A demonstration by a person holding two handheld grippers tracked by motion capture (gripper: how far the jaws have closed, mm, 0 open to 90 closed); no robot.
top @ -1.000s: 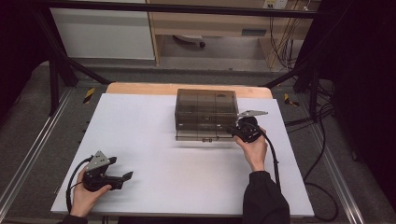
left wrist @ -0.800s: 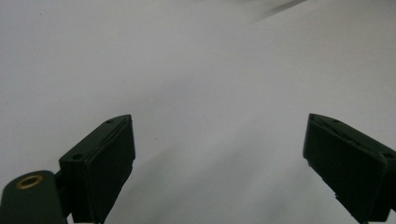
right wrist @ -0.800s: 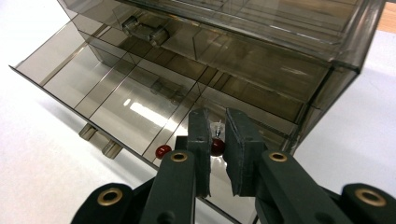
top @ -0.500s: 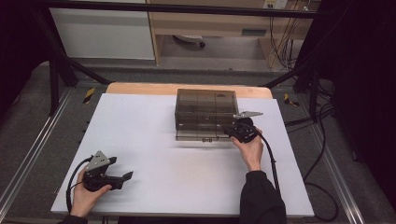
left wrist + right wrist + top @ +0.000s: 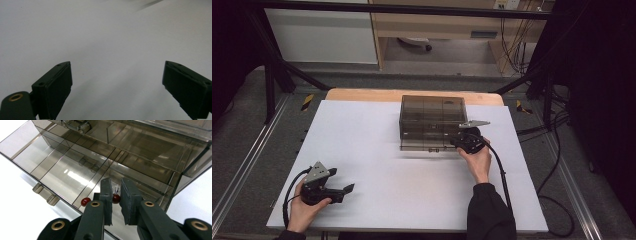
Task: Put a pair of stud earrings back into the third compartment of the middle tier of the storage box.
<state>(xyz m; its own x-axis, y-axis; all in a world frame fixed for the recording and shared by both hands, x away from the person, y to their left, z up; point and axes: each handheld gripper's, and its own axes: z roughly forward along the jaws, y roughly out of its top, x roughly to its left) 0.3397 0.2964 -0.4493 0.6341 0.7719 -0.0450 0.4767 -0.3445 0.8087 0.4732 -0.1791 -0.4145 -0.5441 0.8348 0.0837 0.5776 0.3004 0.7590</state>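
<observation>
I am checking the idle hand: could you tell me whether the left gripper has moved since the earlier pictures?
No. In the high view the left gripper sits by the same near-left corner of the white table, jaws open.

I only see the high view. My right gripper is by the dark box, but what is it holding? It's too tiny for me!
Observer: In the right gripper view, the right gripper has a little red bead between its jaws, which are nearly together.
Operator: Is the bead inside the box?
Observer: It sits at the near edge of the box, which has see-through walls and dividers. Whether it is inside or just in front, I cannot tell.
Operator: And my left gripper?
Observer: The left gripper is wide open over the white table, with nothing between its jaws.
</observation>
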